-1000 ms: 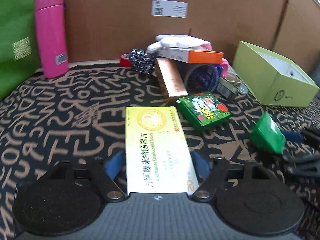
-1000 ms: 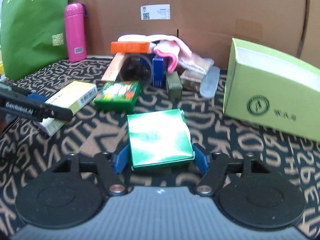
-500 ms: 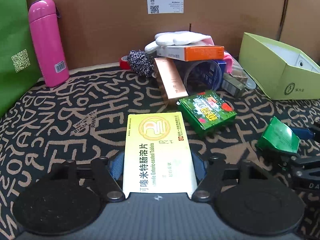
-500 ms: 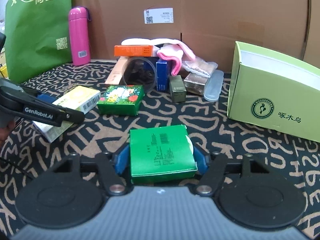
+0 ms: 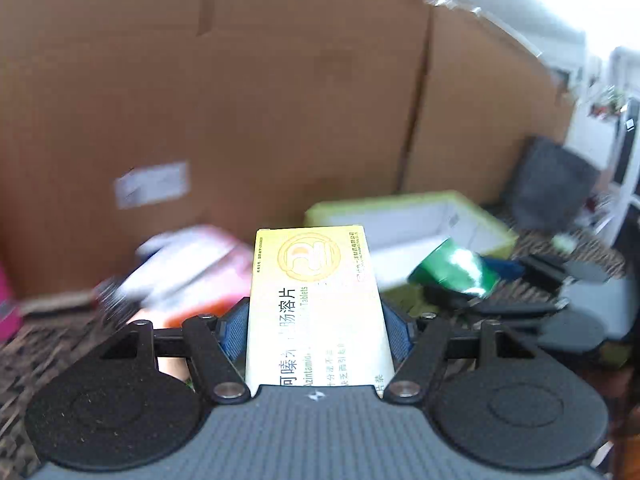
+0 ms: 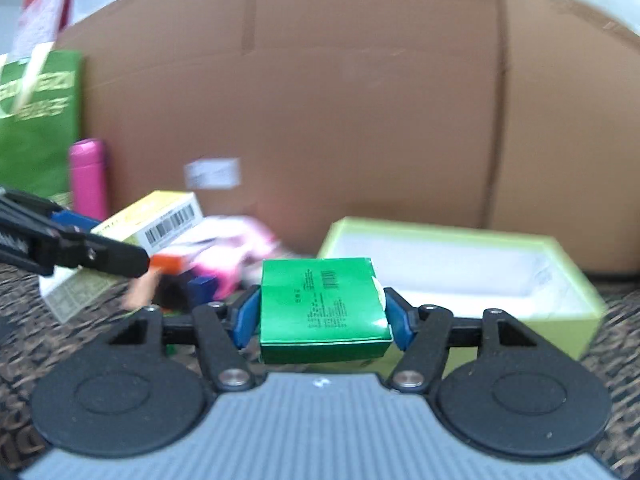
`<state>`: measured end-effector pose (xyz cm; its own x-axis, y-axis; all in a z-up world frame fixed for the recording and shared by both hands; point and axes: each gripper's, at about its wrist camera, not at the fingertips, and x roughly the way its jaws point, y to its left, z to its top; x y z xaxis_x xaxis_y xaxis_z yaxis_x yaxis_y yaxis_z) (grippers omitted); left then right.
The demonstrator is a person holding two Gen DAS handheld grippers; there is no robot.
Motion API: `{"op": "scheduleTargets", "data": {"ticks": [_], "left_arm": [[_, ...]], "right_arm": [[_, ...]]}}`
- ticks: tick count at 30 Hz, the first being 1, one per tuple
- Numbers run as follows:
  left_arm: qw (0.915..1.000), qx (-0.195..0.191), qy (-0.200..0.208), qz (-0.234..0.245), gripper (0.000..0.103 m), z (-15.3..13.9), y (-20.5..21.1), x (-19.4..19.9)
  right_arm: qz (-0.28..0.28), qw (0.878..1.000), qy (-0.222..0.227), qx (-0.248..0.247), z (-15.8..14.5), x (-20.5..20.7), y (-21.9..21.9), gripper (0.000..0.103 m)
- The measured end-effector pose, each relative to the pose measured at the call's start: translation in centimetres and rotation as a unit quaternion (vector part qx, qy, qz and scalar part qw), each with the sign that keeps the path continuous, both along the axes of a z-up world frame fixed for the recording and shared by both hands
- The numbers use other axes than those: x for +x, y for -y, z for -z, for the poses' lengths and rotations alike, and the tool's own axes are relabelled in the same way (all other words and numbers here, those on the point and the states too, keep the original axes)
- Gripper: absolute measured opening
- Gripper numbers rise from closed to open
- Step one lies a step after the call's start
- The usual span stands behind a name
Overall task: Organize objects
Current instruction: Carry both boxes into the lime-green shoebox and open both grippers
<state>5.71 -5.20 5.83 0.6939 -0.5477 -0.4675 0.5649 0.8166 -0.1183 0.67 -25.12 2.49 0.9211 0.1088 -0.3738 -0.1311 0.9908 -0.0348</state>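
- Left wrist view: the left gripper (image 5: 318, 330) clamps a yellow medicine box (image 5: 316, 304) between its blue pads, raised off the patterned cloth (image 5: 36, 356).
- Right wrist view: the right gripper (image 6: 320, 320) grips a green box (image 6: 322, 314), held up just in front of the open lime-green box (image 6: 568, 276).
- Cardboard (image 6: 340, 100) stands behind.

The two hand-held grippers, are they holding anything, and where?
Left hand-held gripper pinches the yellow medicine box by its long sides. Right hand-held gripper pinches the green box by its sides.
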Motion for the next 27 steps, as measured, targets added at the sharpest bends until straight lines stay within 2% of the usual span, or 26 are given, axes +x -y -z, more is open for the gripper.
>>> {"op": "scheduleTargets", "data": {"ticks": [3, 6, 13, 17, 18, 19, 20, 21, 22, 24, 26, 27], "left_arm": [[0.9992, -0.035, -0.014, 0.016, 0.070, -1.1, 3.8, 3.0], [0.9989, -0.041, -0.018, 0.013, 0.070, -1.0, 7.5, 5.7], [0.9993, 0.016, -0.033, -0.005, 0.070, 2.9, 14.3, 11.3], [0.9987, 0.017, -0.048, 0.000, 0.070, 4.4, 15.6, 12.6], [0.9988, 0.008, -0.049, 0.004, 0.073, 4.7, 15.6, 12.6], [0.9985, 0.001, -0.055, 0.010, 0.087, 4.8, 15.4, 12.7], [0.9980, -0.006, -0.062, 0.015, 0.094, 4.7, 15.5, 12.8], [0.9977, -0.013, -0.065, 0.017, 0.094, 4.7, 15.4, 12.7], [0.9976, -0.017, -0.065, 0.016, 0.094, 4.6, 15.2, 12.5], [0.9974, -0.027, -0.066, 0.011, 0.094, 3.9, 14.6, 12.2], [0.9969, -0.060, -0.050, 0.011, 0.094, 2.6, 13.0, 11.3], [0.9965, -0.074, -0.037, 0.010, 0.094, 1.9, 12.1, 10.5]], "right_arm": [[0.039, 0.999, 0.006, -0.023, -0.8, 2.2, 2.0, 0.064], [0.075, 0.997, -0.011, -0.018, -0.9, 4.9, 4.4, 0.064], [0.120, 0.988, -0.101, -0.005, 1.2, 12.0, 8.3, 0.064], [0.117, 0.983, -0.140, -0.010, 2.5, 14.6, 8.7, 0.064], [0.113, 0.982, -0.148, -0.011, 2.7, 15.1, 8.7, 0.065], [0.105, 0.981, -0.161, -0.011, 3.0, 15.7, 8.7, 0.066], [0.098, 0.980, -0.171, -0.011, 3.2, 16.2, 8.7, 0.068], [0.095, 0.980, -0.175, -0.010, 3.3, 16.5, 8.7, 0.077], [0.095, 0.980, -0.177, -0.010, 3.2, 16.7, 8.8, 0.087], [0.103, 0.981, -0.163, -0.016, 2.6, 16.0, 8.8, 0.089], [0.114, 0.986, -0.125, -0.014, 0.7, 13.7, 9.8, 0.092], [0.119, 0.988, -0.099, -0.009, -0.2, 12.6, 9.8, 0.098]]}}
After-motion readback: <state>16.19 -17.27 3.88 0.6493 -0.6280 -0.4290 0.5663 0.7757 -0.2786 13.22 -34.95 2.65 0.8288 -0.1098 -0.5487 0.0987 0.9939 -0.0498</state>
